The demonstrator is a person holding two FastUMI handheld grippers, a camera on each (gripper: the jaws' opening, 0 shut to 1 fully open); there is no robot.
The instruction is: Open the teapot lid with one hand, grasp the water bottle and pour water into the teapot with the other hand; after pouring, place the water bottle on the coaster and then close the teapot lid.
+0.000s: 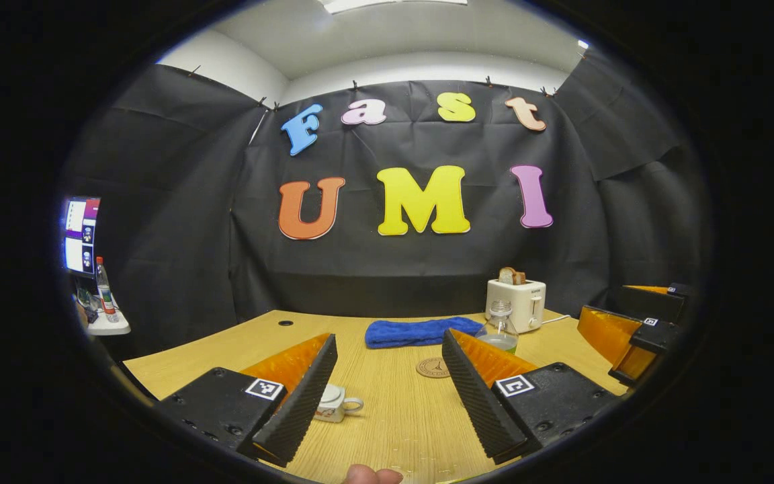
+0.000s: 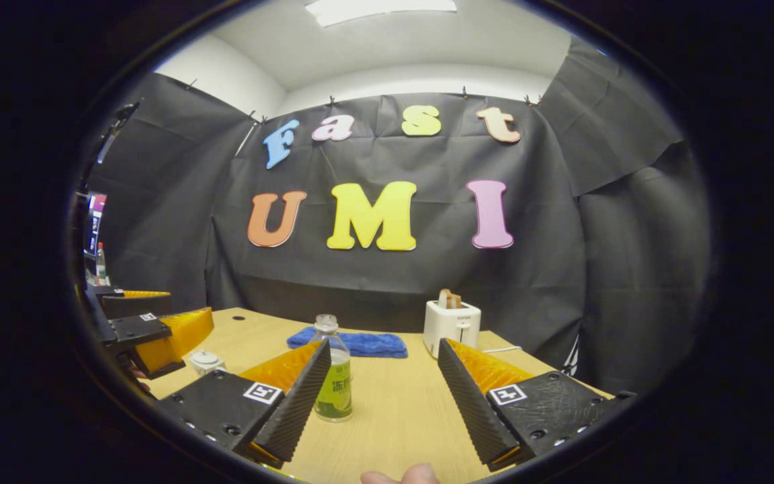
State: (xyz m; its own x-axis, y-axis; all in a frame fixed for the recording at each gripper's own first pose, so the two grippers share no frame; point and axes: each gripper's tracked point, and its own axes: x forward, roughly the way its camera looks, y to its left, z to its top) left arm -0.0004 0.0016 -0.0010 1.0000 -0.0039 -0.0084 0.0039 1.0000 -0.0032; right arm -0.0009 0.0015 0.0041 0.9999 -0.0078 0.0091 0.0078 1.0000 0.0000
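A small white teapot (image 1: 336, 402) with its lid on stands on the wooden table (image 1: 400, 423), half hidden behind the left finger of my left gripper (image 1: 388, 338), which is open and holds nothing. A round brown coaster (image 1: 433, 368) lies just beyond the teapot. The clear water bottle (image 2: 333, 376) with a green label stands upright, close in front of my open right gripper (image 2: 384, 344), partly behind its left finger. In the left gripper view the bottle (image 1: 498, 329) stands right of the coaster, and the right gripper (image 1: 600, 302) hovers at the far right. The right gripper view shows the teapot (image 2: 205, 361) under the left gripper (image 2: 189, 304).
A blue towel (image 1: 420, 331) lies folded at the back of the table. A white toaster (image 1: 516, 302) holding bread stands at the back right with its cord trailing. Off the table's left side are a monitor (image 1: 81, 235) and another bottle (image 1: 105, 289) on a small shelf.
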